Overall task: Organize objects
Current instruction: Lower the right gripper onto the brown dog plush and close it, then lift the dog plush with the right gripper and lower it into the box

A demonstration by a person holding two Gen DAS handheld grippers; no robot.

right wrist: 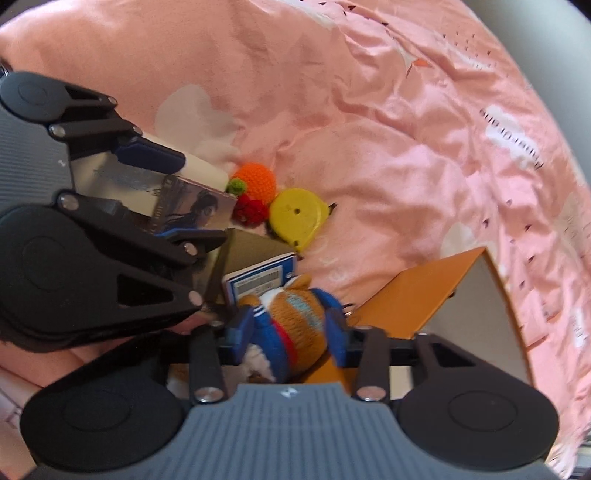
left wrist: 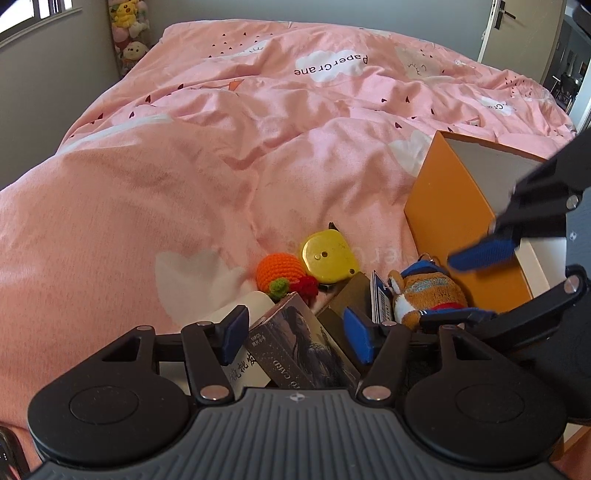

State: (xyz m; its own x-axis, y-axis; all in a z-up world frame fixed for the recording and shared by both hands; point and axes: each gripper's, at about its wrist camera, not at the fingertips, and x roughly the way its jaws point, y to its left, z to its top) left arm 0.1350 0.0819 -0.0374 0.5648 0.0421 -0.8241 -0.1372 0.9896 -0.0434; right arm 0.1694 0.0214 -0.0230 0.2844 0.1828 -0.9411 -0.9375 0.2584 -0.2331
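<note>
A pile of small objects lies on the pink bed. My left gripper [left wrist: 295,334] has its blue pads on either side of a card box [left wrist: 303,343] with a dark picture, touching it; it also shows in the right wrist view [right wrist: 166,195]. My right gripper [right wrist: 291,328] is closed around a brown and blue plush toy [right wrist: 295,321], which also shows in the left wrist view [left wrist: 428,291]. An orange box [left wrist: 454,218] stands open just to the right of the plush. A yellow tape measure [left wrist: 327,256] and an orange knitted fruit [left wrist: 279,271] lie behind the pile.
A white tube [left wrist: 243,306], a dark box [left wrist: 351,295] and a blue-edged card [left wrist: 380,299] lie in the pile. The pink duvet [left wrist: 221,147] covers the bed. Plush toys [left wrist: 129,29] stand at the far left corner. A door [left wrist: 524,29] is at the far right.
</note>
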